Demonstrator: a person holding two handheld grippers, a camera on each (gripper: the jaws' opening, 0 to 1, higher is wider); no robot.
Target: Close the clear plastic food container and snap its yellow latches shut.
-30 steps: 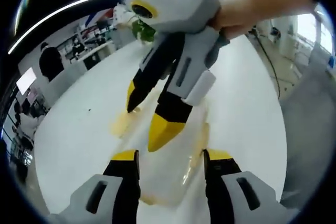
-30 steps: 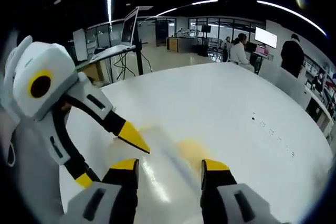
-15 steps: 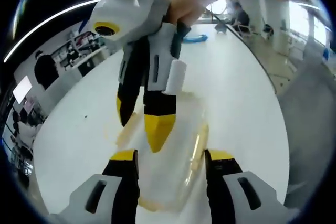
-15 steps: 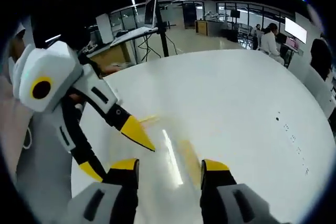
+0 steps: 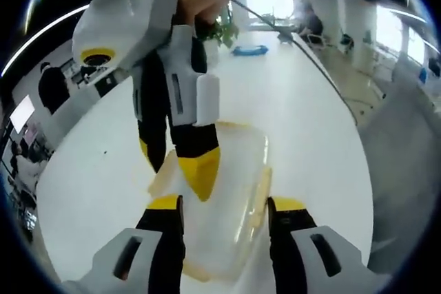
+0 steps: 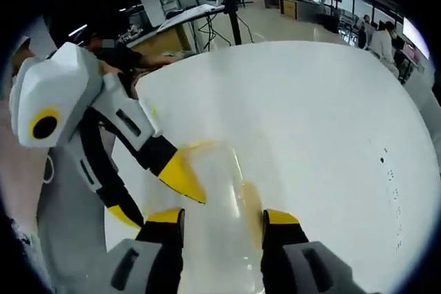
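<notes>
The clear plastic container [image 5: 227,170] lies on the white table [image 5: 324,135], lid on top. Pale yellow latches sit on its long right side [image 5: 262,194] and its left side [image 5: 160,178]. My left gripper [image 5: 226,206] stands open just above the container's near end. My right gripper [image 5: 173,170], held by a hand, points down from above with its jaws apart, one yellow tip over the lid and one by the left latch. In the right gripper view the container [image 6: 217,184] lies between the open right gripper [image 6: 222,218] jaws, and the left gripper [image 6: 158,202] reaches in from the left, open.
A small blue object [image 5: 249,50] and a green plant [image 5: 224,32] stand at the far end of the table. The table edge [image 5: 365,163] runs down the right. People sit at desks beyond the table [image 6: 379,39].
Both views have swung. The right gripper has moved left and stands more upright over the lid. The container has come more clearly between the right gripper's jaws.
</notes>
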